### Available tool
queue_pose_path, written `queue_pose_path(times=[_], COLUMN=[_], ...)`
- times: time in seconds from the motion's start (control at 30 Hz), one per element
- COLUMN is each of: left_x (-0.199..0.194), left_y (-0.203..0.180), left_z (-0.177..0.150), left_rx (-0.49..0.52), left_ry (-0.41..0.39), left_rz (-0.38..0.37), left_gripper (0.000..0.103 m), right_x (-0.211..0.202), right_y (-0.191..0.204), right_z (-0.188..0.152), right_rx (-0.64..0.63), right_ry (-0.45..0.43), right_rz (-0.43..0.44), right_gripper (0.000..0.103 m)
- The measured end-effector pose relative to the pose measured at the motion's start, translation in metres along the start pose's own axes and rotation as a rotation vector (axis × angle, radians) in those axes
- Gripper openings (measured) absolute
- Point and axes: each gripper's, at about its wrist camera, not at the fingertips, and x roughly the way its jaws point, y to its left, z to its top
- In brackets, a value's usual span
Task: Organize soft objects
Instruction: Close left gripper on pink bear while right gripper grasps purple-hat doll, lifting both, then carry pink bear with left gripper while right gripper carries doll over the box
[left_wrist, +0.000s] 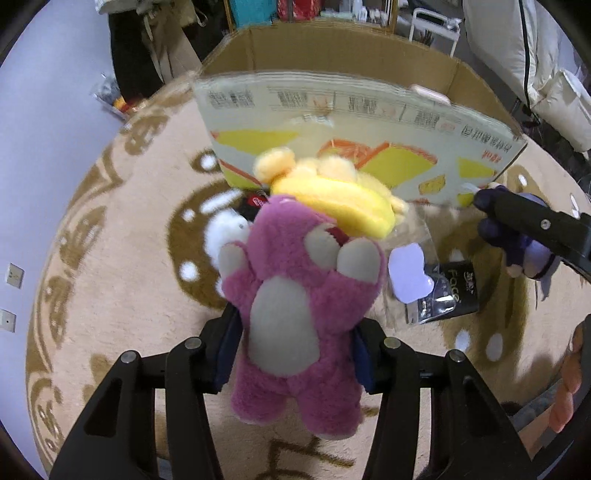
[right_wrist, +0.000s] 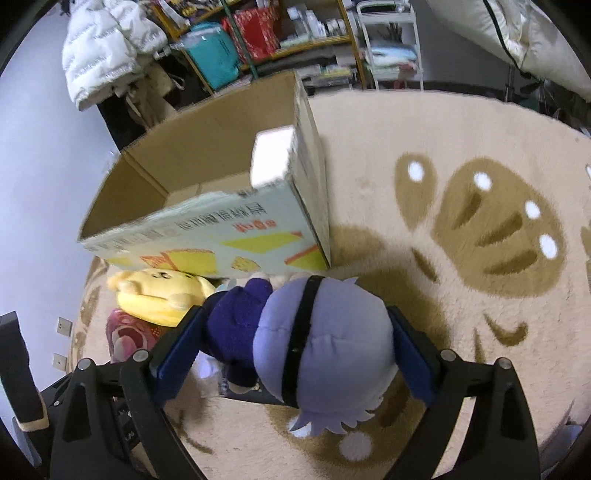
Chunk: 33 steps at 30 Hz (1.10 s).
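In my left gripper (left_wrist: 295, 350) I am clenching a pink plush bear (left_wrist: 295, 295) around its belly, the two pads sinking into the fur on either side so the head hangs away from me over the rug (left_wrist: 122, 295). My right gripper (right_wrist: 291, 354) is clamping a lavender-and-navy plush doll (right_wrist: 317, 347) across its round head, with the dark body sticking out to the left between the pads. Both toys are looking light and squashy to me; I judge they will give under pressure and not slip, so a hold across the thickest, stuffed part is the safe one, not a limb or an ear.

Just past the bear, a yellow plush dog (left_wrist: 332, 195) is lying on the rug, touching the bear's head in the left view, with a white fluffy toy (left_wrist: 225, 232) beside it and a clear packet with a dark card (left_wrist: 439, 291) off to the right.

Beyond those, the open cardboard box (right_wrist: 221, 236) is standing on the rug, its printed side facing me and its inside looking mostly bare, the likely home for these toys.

Farthest off, cluttered shelves (right_wrist: 266, 37) and a white puffer jacket (right_wrist: 107, 48) are lining the wall.
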Motion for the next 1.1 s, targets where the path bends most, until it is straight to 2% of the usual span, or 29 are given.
queue_pose_path(times=[0.17, 0.33, 0.47, 0.6, 0.7, 1.1], left_x=[-0.028, -0.040, -0.058, -0.073, -0.084, -0.113], left_y=[0.000, 0.005, 0.011, 0.012, 0.012, 0.045], left_z=[0.000, 0.007, 0.011, 0.013, 0.014, 0.037], left_rx=[-0.001, 0.001, -0.001, 0.035, 0.051, 0.005], left_ry=[-0.100, -0.172, -0.223, -0.288, -0.328, -0.474], left_rz=[0.046, 0.080, 0.074, 0.112, 0.128, 0.134], left_gripper=[0.050, 0.050, 0.050, 0.050, 0.050, 0.050], right_x=[-0.030, -0.052, -0.067, -0.082, -0.086, -0.095], right_y=[0.007, 0.019, 0.027, 0.034, 0.036, 0.038], right_z=[0.001, 0.004, 0.005, 0.005, 0.004, 0.015], right_rx=[-0.037, -0.062, -0.103, -0.135, -0.144, -0.163], right_ry=[-0.104, -0.169, -0.255, -0.323, -0.346, -0.425], right_rz=[0.045, 0.106, 0.120, 0.139, 0.137, 0.156], right_gripper=[0.098, 0.098, 0.098, 0.098, 0.098, 0.098])
